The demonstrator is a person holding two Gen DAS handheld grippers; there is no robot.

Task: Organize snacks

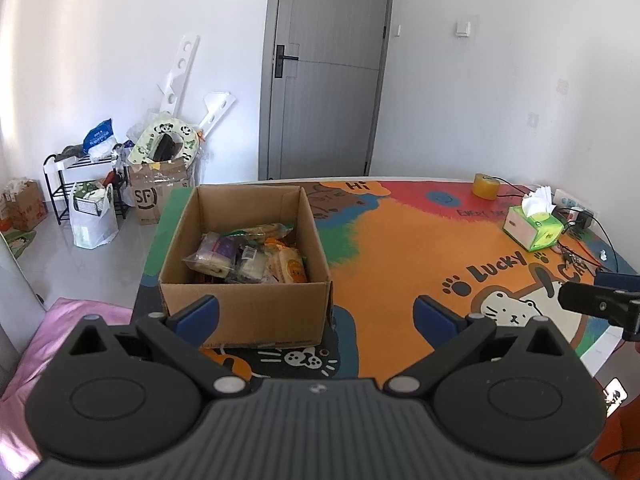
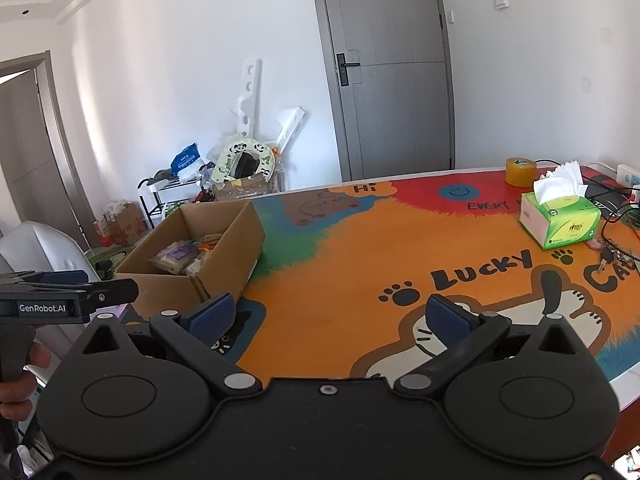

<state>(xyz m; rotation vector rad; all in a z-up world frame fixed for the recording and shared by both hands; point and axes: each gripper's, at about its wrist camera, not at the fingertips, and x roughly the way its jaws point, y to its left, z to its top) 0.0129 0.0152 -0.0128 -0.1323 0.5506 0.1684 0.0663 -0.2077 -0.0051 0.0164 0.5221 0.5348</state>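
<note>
One cardboard box (image 1: 244, 280) holding several wrapped snacks (image 1: 248, 258) sits at the table's (image 1: 400, 248) left end. Left gripper (image 1: 316, 316) and right gripper (image 2: 328, 316) both gape empty. One tissue box (image 2: 560, 220), one tape roll (image 2: 520, 171), grey door (image 1: 328, 68).

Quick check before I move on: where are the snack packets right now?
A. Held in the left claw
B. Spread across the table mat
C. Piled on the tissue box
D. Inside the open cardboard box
D: the snack packets lie inside the open cardboard box, and both claws are open and hold nothing.
</note>
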